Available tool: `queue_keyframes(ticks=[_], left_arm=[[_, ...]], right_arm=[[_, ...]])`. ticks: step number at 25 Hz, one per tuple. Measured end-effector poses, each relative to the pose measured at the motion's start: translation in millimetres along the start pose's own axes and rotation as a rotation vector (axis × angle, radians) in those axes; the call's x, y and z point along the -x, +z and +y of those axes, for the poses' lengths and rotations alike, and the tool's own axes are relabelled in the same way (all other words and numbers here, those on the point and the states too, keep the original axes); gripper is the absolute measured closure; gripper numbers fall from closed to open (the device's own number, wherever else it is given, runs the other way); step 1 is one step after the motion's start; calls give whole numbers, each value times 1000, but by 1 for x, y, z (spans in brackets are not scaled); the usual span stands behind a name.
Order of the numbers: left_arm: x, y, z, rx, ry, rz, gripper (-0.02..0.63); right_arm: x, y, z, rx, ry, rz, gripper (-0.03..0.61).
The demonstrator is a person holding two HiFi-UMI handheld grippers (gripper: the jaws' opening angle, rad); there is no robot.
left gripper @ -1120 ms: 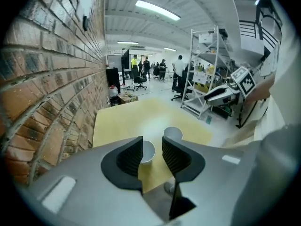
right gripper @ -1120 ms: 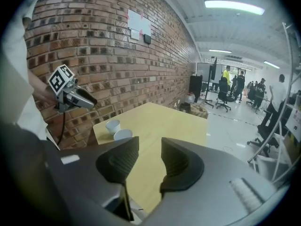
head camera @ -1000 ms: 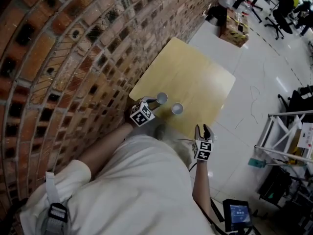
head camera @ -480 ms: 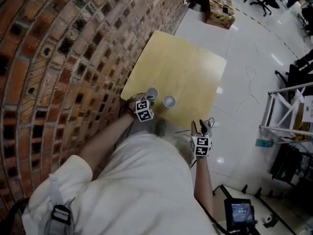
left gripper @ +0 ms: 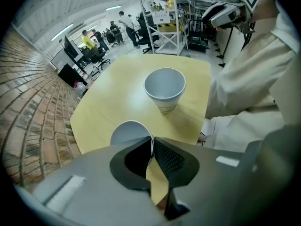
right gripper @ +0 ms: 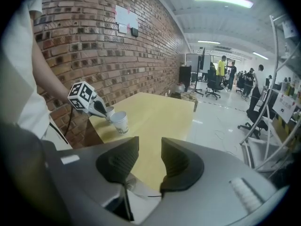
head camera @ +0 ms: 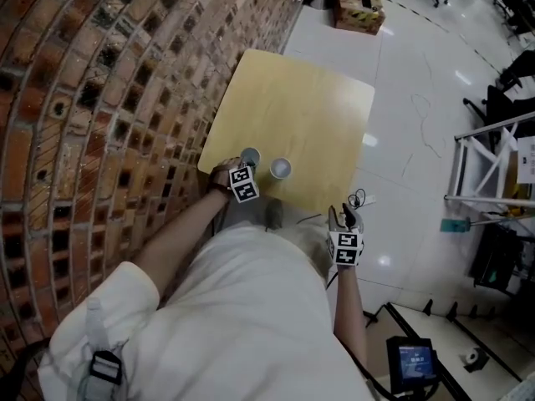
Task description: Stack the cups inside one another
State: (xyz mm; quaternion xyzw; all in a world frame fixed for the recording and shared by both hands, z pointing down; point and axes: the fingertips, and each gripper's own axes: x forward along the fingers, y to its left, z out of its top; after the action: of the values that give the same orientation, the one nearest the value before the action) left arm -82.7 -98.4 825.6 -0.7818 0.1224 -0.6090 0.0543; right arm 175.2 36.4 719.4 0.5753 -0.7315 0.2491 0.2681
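1. Yellow table (head camera: 309,115) lay beneath our left gripper (left gripper: 153,142), whose jaws had just been closing and pinched the near cup (left gripper: 127,132) by its rim.
2. Just beyond those jaws stood the second cup (left gripper: 164,86), upright and apart.
3. Our right gripper (right gripper: 149,147) hung spread and empty, short of the table edge.

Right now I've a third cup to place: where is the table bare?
The table's far half, between brick wall and floor, and the near strip by the right gripper are bare. Crowded: the near wall-side corner, with the free cup and the left gripper, whose jaws have just closed on the held cup.
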Motion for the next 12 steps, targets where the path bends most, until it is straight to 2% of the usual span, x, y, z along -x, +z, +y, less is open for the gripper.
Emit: queue_keyframes(ticks=[5,12], left_arm=[[9,-1,0,8,6,-9,572],[54,21,18,79,60,-120,574]], right_arm=[[-1,-5,-1,-1,-6,5,423],[-10,2,4,5,8,-7,426]])
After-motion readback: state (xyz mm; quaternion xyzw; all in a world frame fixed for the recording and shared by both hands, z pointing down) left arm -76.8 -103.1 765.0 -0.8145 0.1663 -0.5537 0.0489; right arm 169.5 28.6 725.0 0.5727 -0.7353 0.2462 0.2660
